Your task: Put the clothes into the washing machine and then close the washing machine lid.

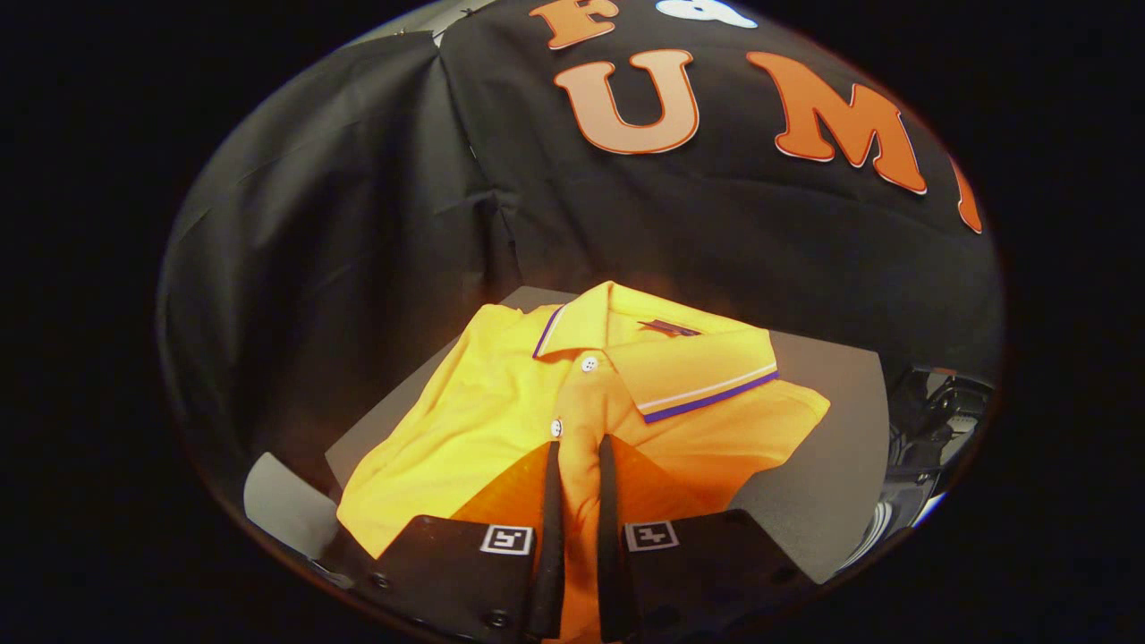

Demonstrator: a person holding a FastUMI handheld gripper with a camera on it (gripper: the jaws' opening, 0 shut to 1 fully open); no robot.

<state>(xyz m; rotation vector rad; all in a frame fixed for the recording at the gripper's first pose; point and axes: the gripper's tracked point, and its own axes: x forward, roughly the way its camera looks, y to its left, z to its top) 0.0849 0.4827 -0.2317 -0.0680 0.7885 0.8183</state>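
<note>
While the gripper [579, 440] clenches the shirt's [501, 402] button strip, the shirt lies lengthwise, collar [657, 358] pointing away, on a grey board [823, 465].

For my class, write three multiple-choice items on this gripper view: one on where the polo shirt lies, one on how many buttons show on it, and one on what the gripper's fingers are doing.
1. Where does the polo shirt lie?
A. folded on the grey surface
B. hung on the booth wall
C. inside a drum

2. How many white buttons show on the placket?
A. none
B. two
C. five

3. What are the gripper fingers doing?
A. spread wide over the collar
B. clamped on a sleeve
C. nearly closed with a fold of the placket between them

Answers: 1 A, the shirt rests flat on the surface; 2 B, one sits by the collar, one lower; 3 C, fabric rises in the narrow gap between the fingers.
</note>
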